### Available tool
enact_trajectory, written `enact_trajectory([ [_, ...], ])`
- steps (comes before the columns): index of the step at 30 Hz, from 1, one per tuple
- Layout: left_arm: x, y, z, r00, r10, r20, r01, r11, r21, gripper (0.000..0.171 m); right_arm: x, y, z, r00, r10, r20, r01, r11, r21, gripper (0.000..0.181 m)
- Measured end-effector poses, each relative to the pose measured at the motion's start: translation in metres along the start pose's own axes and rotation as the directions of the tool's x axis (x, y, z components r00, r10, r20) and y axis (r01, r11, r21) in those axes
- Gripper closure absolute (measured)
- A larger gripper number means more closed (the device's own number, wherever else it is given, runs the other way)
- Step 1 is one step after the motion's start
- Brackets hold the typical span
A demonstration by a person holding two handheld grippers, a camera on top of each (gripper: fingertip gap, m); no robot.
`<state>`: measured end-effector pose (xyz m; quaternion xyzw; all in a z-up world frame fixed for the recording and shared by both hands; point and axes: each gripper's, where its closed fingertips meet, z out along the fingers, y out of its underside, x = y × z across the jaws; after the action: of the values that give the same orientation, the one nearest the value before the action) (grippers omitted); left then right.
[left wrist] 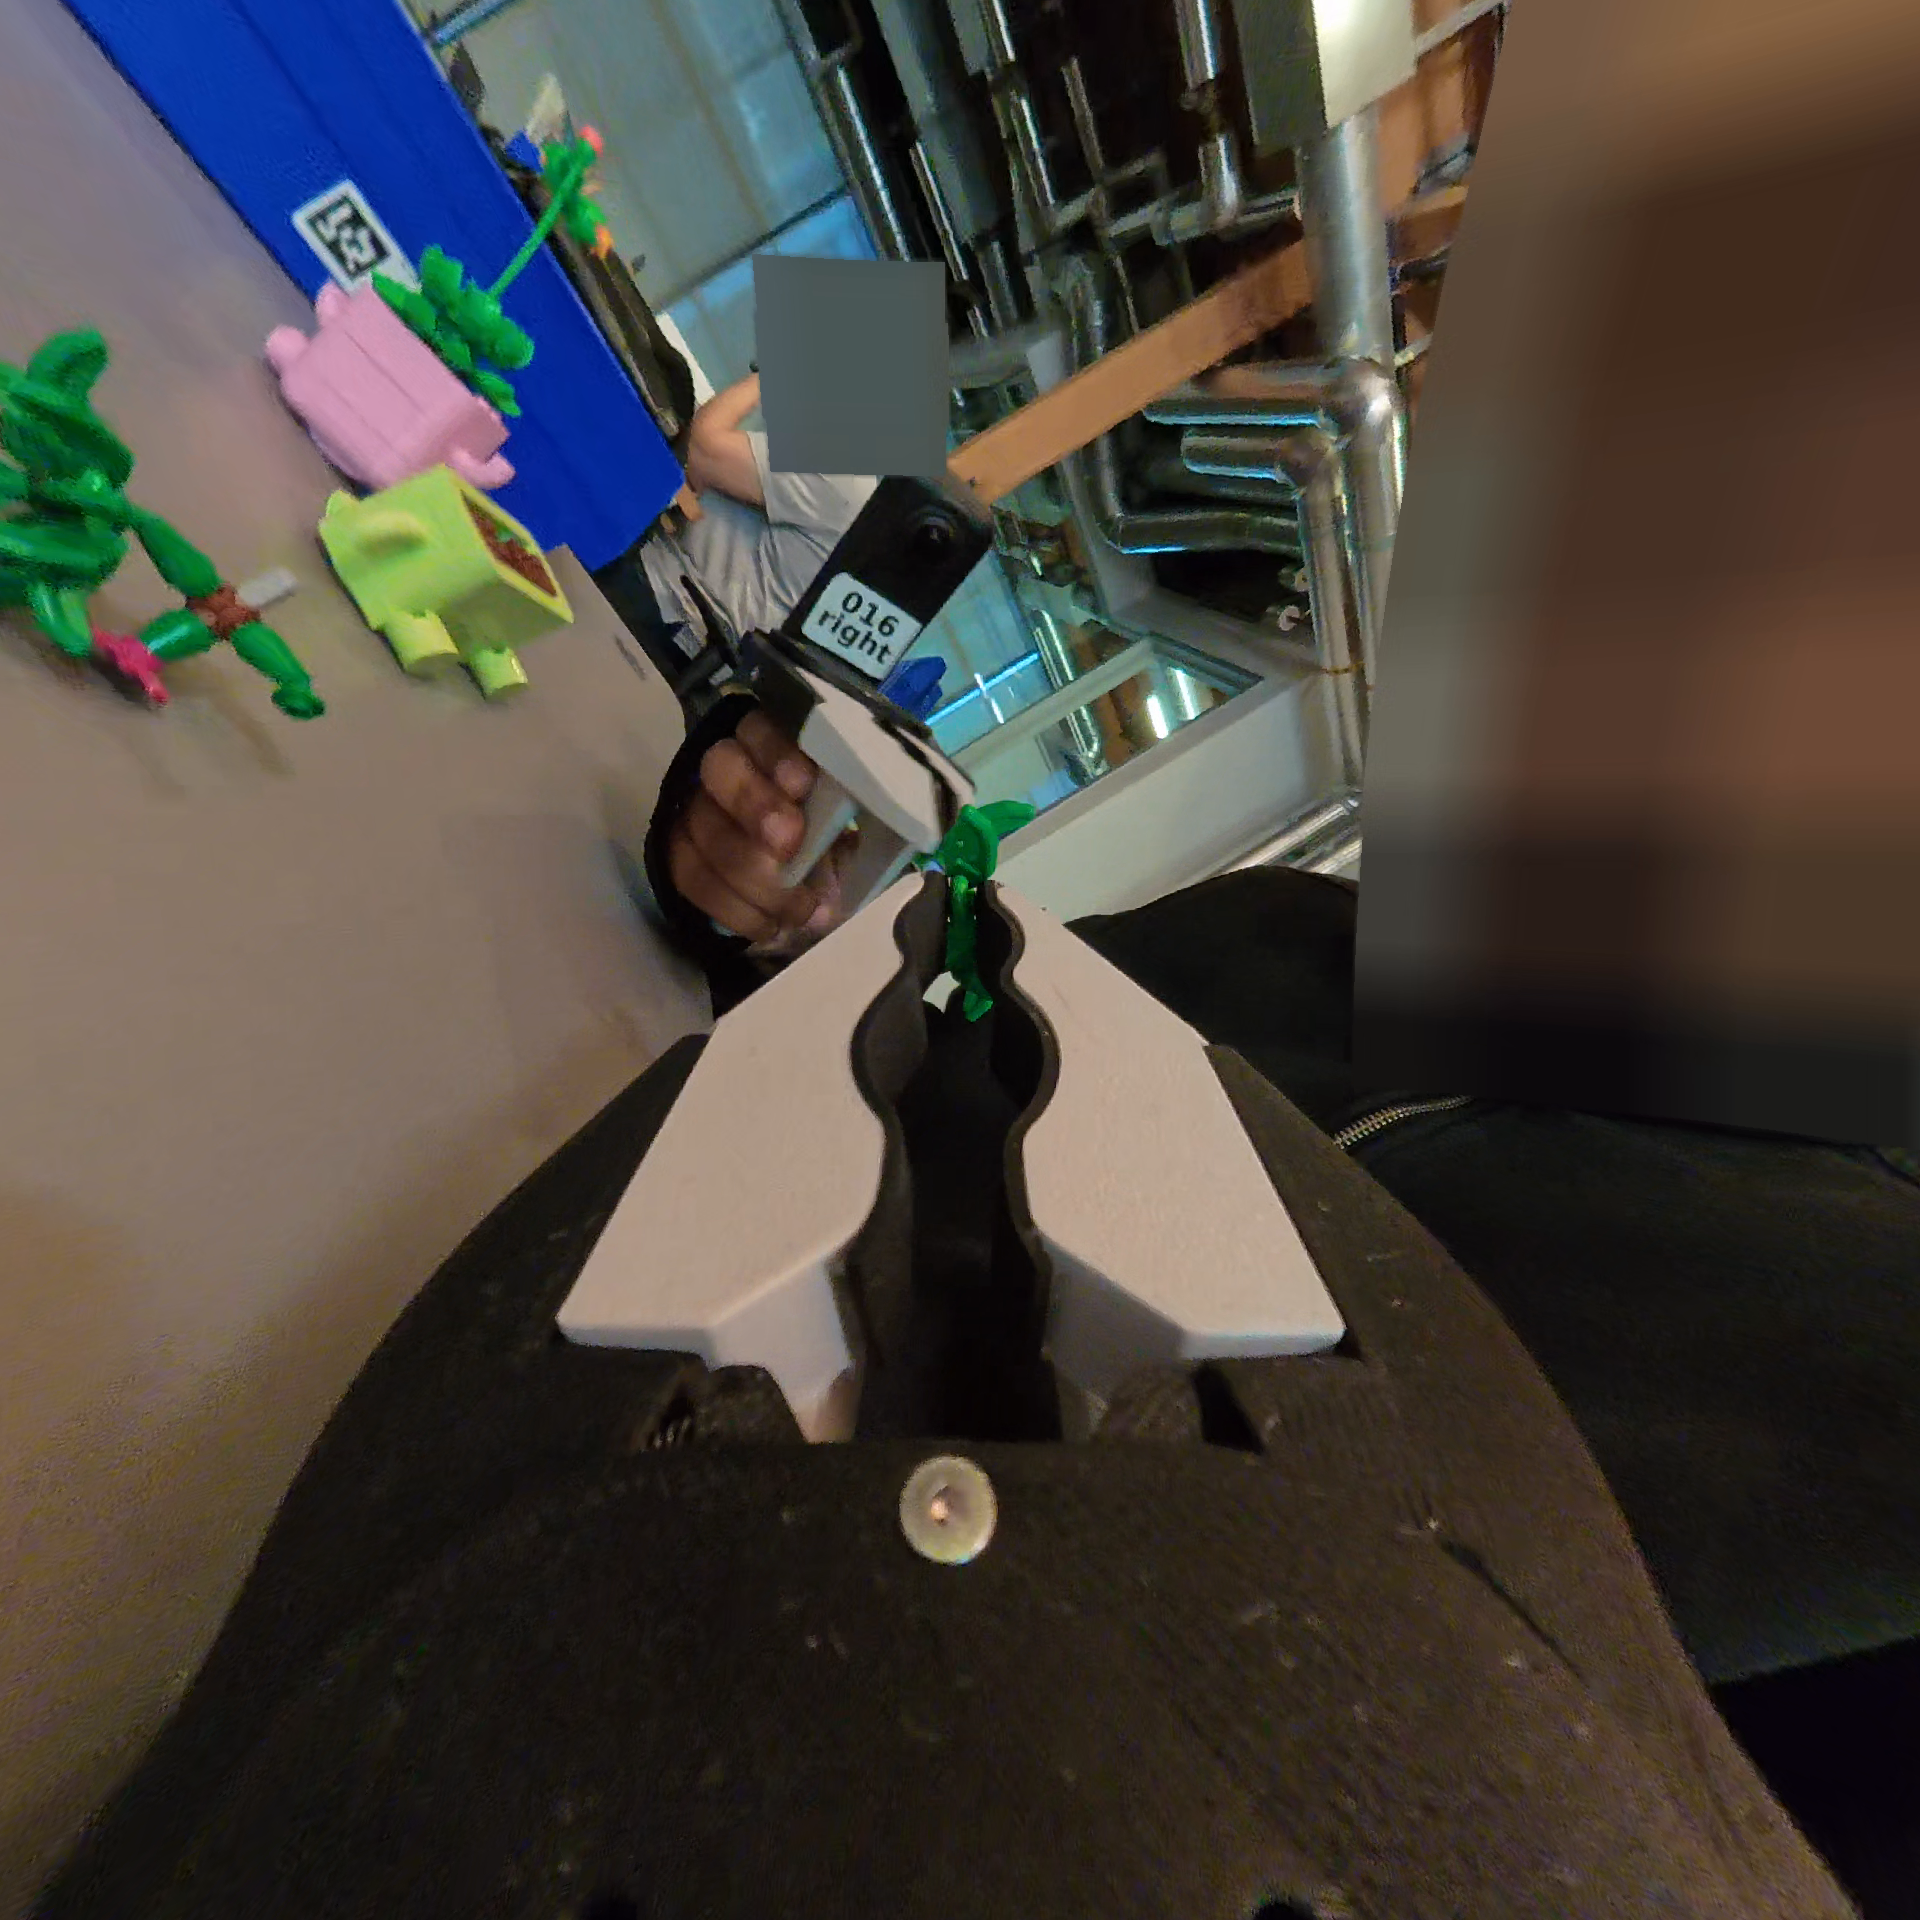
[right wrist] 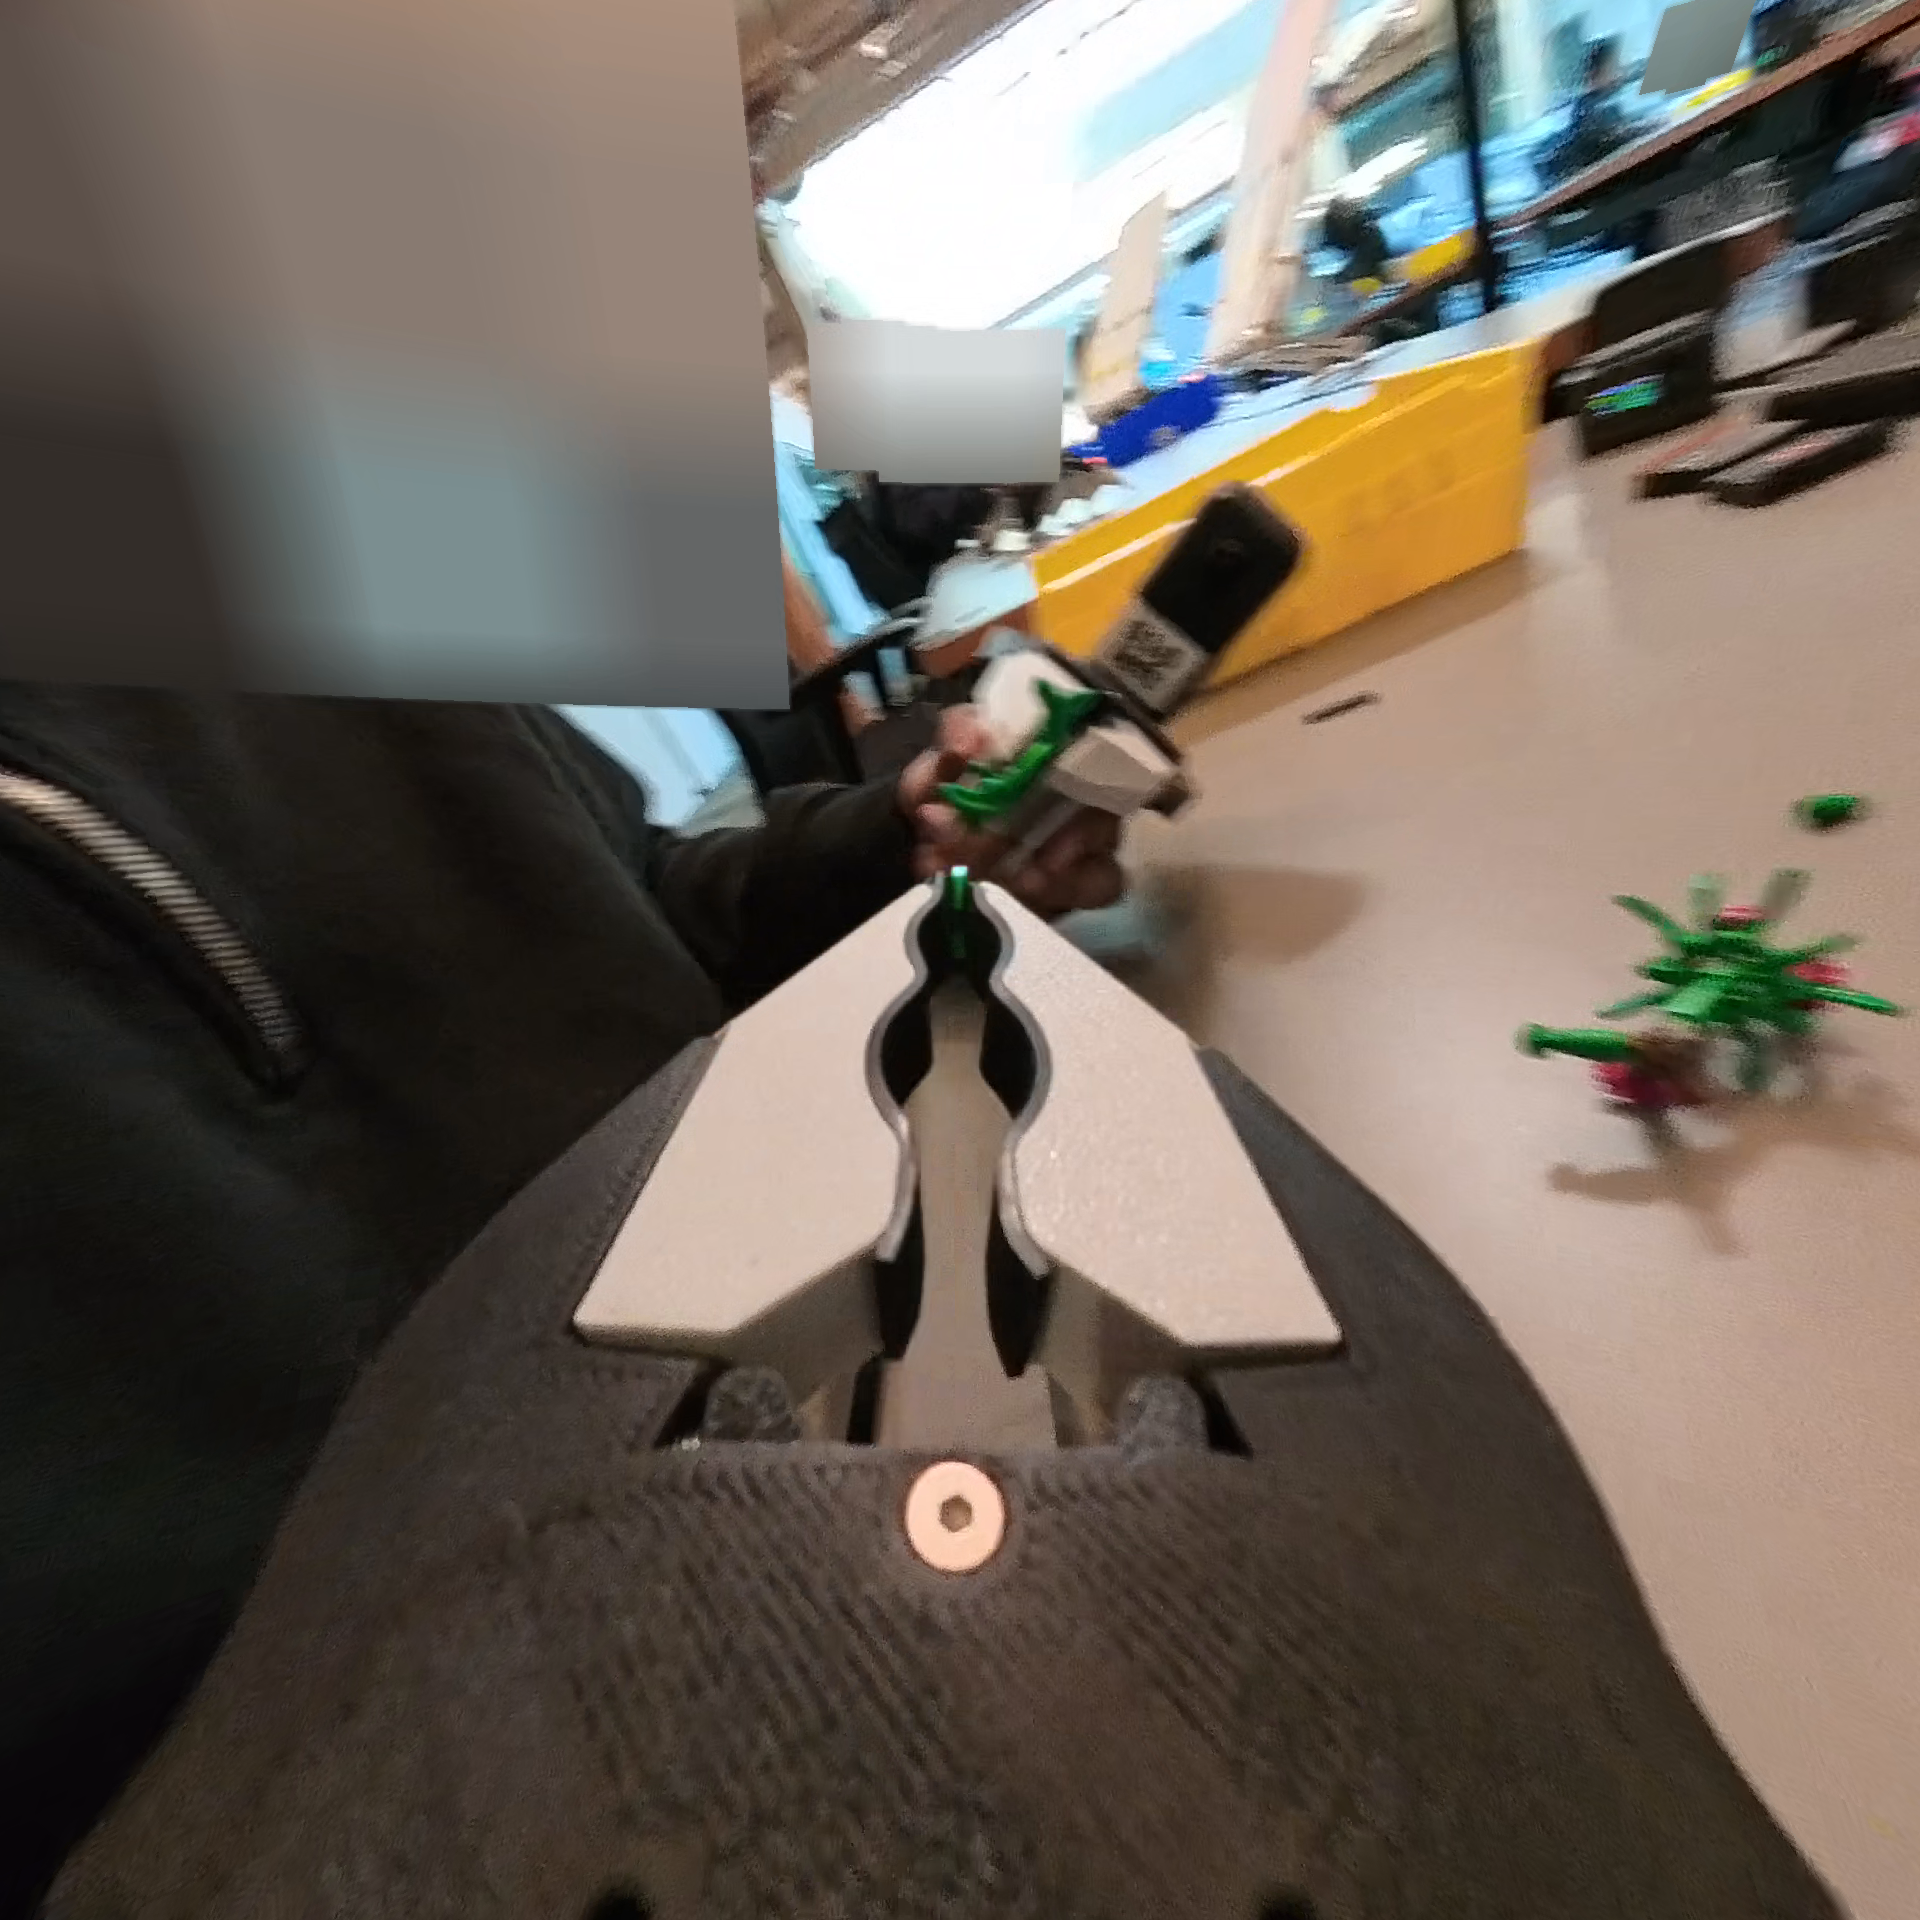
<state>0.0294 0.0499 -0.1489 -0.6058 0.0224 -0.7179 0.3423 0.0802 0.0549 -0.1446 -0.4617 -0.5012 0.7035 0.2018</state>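
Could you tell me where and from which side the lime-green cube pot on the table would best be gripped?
Probably across the two flat outer walls of the lime-green cube pot, coming from its open end, where the brown filling shows. It lies tipped on its side on the table, so the parallel walls give the pads flat faces, while the stubby legs are small and rounded. The pink pot sits close behind.

White label [left wrist: 858, 630] on far gripper's black mount (printed, legible); coded tags elsewhere
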Motion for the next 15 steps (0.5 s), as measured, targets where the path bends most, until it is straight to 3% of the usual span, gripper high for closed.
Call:
enact_trajectory([
  [3,-0.006,-0.005,-0.001,0.991,0.090,0.100,-0.090,0.996,-0.004,0.171,0.028,0.000,0.000,0.976,-0.060,-0.209,0.058,0.998,-0.016,0.181],
  [5,-0.019,-0.011,-0.010,0.968,0.138,0.212,-0.142,0.990,0.006,0.171,0.050,-0.001,-0.001,0.922,-0.103,-0.374,0.094,0.995,-0.042,0.181],
  [9,-0.034,-0.024,-0.023,0.920,0.188,0.343,-0.223,0.973,0.065,0.171,0.099,-0.005,-0.012,0.670,-0.233,-0.705,0.158,0.972,-0.171,0.180],
  [12,-0.044,-0.022,-0.025,0.886,0.225,0.405,-0.259,0.965,0.029,0.170,0.121,-0.019,-0.018,0.527,-0.263,-0.808,0.158,0.965,-0.211,0.181],
  [15,-0.049,-0.020,-0.024,0.867,0.243,0.436,-0.273,0.962,0.007,0.170,0.153,-0.025,-0.019,0.452,-0.245,-0.858,0.068,0.968,-0.241,0.181],
])
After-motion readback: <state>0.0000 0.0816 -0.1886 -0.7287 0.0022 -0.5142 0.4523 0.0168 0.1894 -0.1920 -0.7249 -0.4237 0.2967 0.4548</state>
